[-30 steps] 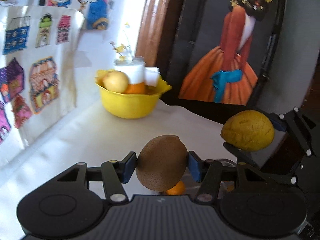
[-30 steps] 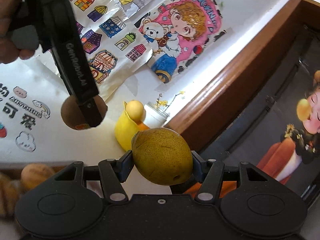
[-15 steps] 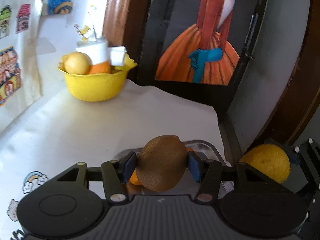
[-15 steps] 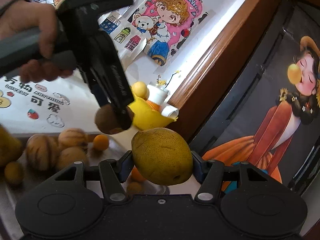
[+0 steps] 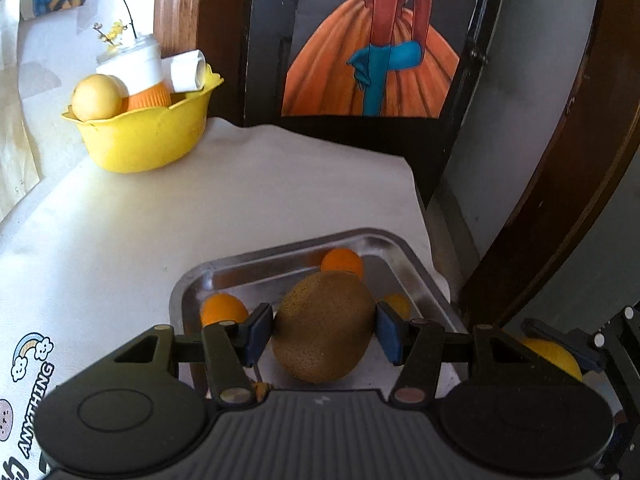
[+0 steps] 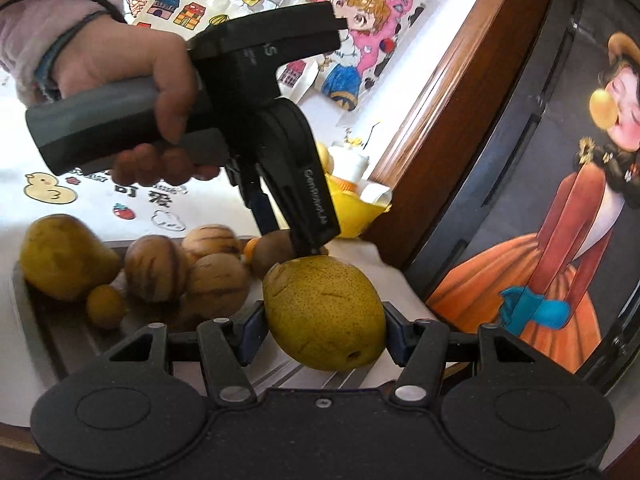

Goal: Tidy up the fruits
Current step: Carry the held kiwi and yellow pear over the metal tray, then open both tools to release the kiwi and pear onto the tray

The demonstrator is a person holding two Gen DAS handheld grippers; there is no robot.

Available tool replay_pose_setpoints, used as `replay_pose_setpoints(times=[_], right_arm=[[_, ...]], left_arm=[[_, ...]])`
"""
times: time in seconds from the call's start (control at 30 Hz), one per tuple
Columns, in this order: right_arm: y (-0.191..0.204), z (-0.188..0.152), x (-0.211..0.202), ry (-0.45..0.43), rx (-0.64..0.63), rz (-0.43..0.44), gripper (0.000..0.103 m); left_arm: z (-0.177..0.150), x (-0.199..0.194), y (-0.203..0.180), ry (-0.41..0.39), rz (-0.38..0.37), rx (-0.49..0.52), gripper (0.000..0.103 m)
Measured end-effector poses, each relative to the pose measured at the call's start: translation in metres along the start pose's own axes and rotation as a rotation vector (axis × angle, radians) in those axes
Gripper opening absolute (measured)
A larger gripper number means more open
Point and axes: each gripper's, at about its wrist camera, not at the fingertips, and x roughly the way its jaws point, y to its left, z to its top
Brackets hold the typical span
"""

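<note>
Small oranges (image 5: pixel 223 309) dot the tray (image 5: pixel 280 254); white tabletop (image 5: pixel 160 216) beyond lies bare.

Home: fruit bowl (image 5: pixel 140 140), framed painting (image 5: pixel 372 40), children's drawings (image 6: pixel 352 40).

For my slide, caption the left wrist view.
Left gripper holds a kiwi above a metal tray of small oranges.

My left hand-held gripper (image 5: pixel 324 330) is clamped on a brown kiwi (image 5: pixel 323 326), its blue pads pressing the fruit from both sides. My left hand (image 6: pixel 132 92) wraps the grey handle, fingers curled underneath, pink sleeve at the wrist, the tool angled downward. My right hand-held gripper (image 6: pixel 323 326) is closed around a yellow-green pear (image 6: pixel 325 314), held level between its pads.
</note>
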Motion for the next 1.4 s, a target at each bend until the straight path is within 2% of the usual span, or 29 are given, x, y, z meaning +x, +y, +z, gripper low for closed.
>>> replay_pose_setpoints(times=[0.23,0.4,0.83,1.0,1.4], right_arm=[[0.000,0.000,-0.002,0.061,0.092,0.074,0.061],[0.002,0.002,-0.004,0.088,0.131,0.110,0.061],[0.001,0.004,0.003,0.150,0.192,0.146,0.061],[0.008,0.003,0.005,0.160,0.176,0.149,0.061],[0.008,-0.002,0.011,0.183,0.230,0.162,0.062]], left_arm=[[0.001,0.012,-0.001,0.075,0.028,-0.026,0.059],[0.002,0.016,0.001,0.088,0.042,-0.034,0.060],[-0.002,0.016,0.000,0.082,0.048,-0.026,0.060],[-0.003,0.015,0.002,0.071,0.040,-0.034,0.060],[-0.005,0.013,0.001,0.060,0.044,-0.020,0.061]])
